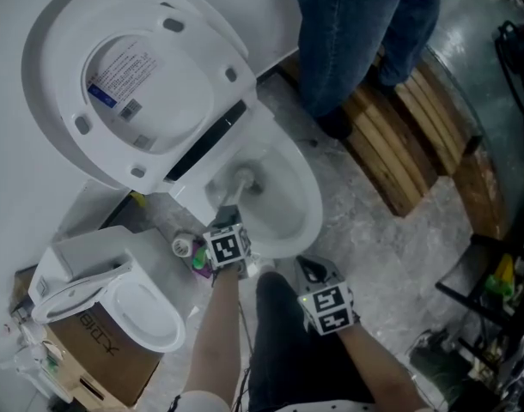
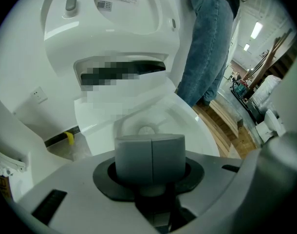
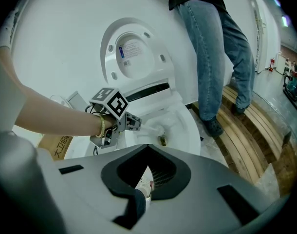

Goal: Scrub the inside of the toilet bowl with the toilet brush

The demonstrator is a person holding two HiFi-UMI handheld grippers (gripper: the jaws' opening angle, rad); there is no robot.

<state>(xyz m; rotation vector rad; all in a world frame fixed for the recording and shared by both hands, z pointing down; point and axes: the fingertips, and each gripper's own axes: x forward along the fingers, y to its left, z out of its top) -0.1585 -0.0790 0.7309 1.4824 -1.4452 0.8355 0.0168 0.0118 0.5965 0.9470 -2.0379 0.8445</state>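
Grey concrete floor [image 1: 391, 256] and a white wall fill the head view, where a toilet bowl [image 1: 309, 209] stands with its seat [image 1: 60, 93] raised against the wall. The left hand-held gripper [image 1: 233, 211] reaches over the bowl's near rim, pinching the brush [image 1: 244, 178], whose head sits low inside the bowl. The right hand-held gripper [image 1: 312, 271] hangs just off the rim's near-right side, above the floor. A bystander [image 1: 356, 33] in jeans stands on a wooden pallet [image 1: 399, 144] past the bowl's far-right side. A second toilet [image 1: 146, 316] rests on a cardboard box [image 1: 99, 359] at the floor's near left.

Left gripper view: the grey pads [image 2: 134, 155] are closed tight into a single seam. The brush's head shows just beyond them, down in the bowl and under the raised seat.

Right gripper view: the jaws are spread wide, framing the wearer's own trouser leg and shoe [image 3: 144, 185]. Farther out, the left hand-held gripper clamps the white handle, which slants down into the bowl. A small brown lump [image 3: 163, 140] lies just beside the brush head.
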